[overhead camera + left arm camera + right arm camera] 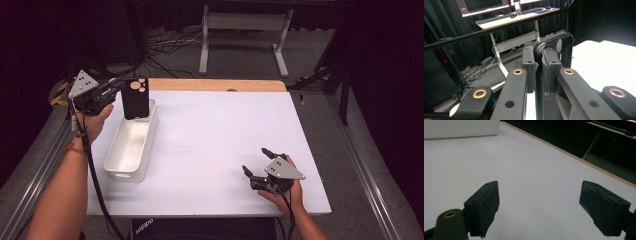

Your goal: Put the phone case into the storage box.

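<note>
A black phone case point(136, 98) with round camera cut-outs hangs upright over the far end of a white rectangular bin point(129, 145). My left gripper point(119, 88) is shut on the case's top edge from the left. In the left gripper view the pads point(528, 65) pinch the thin black rim of the case point(564, 45). My right gripper point(256, 161) rests low on the white table point(210, 140) near the front right, jaws open with nothing between them. The right gripper view shows its open fingers point(484, 207) above bare table.
The bin stands along the table's left side, and a part of its wall point(461, 128) appears in the right gripper view. A wooden strip point(220, 85) runs along the table's far edge. Beyond it stand a desk frame point(245, 35) and floor cables.
</note>
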{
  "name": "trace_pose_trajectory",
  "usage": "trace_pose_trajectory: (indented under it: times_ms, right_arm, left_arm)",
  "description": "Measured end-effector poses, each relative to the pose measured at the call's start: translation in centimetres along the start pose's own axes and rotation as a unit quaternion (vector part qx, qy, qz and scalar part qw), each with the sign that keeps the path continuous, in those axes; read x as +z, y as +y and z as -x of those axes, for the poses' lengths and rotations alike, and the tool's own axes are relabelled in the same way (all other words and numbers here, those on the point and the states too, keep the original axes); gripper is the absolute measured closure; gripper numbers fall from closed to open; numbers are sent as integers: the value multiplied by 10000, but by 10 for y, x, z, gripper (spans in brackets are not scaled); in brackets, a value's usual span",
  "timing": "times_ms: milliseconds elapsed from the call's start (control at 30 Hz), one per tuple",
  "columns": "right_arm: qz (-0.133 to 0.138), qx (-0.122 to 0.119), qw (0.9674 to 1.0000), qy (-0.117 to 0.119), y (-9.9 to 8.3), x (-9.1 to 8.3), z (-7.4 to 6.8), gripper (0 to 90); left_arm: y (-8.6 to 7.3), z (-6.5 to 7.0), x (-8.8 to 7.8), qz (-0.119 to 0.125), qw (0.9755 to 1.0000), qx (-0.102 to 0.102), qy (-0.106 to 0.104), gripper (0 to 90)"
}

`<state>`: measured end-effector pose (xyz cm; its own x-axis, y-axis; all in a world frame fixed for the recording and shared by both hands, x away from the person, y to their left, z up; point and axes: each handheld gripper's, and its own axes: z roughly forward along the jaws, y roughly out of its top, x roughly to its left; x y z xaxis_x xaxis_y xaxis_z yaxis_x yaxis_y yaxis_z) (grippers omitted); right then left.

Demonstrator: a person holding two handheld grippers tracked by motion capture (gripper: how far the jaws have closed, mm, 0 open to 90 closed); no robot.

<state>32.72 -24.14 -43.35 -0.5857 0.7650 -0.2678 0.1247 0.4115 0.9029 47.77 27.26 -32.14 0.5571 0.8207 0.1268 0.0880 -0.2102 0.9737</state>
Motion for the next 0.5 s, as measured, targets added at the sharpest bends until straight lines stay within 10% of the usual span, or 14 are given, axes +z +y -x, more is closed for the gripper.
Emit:
trace_pose_trajectory:
  times_ms: [500]
  right_arm:
    - [-38, 32, 10000, 11, -2, 2, -1, 172]
  left_arm:
    - [-26, -11, 38, -391, 9992, -74, -31, 827]
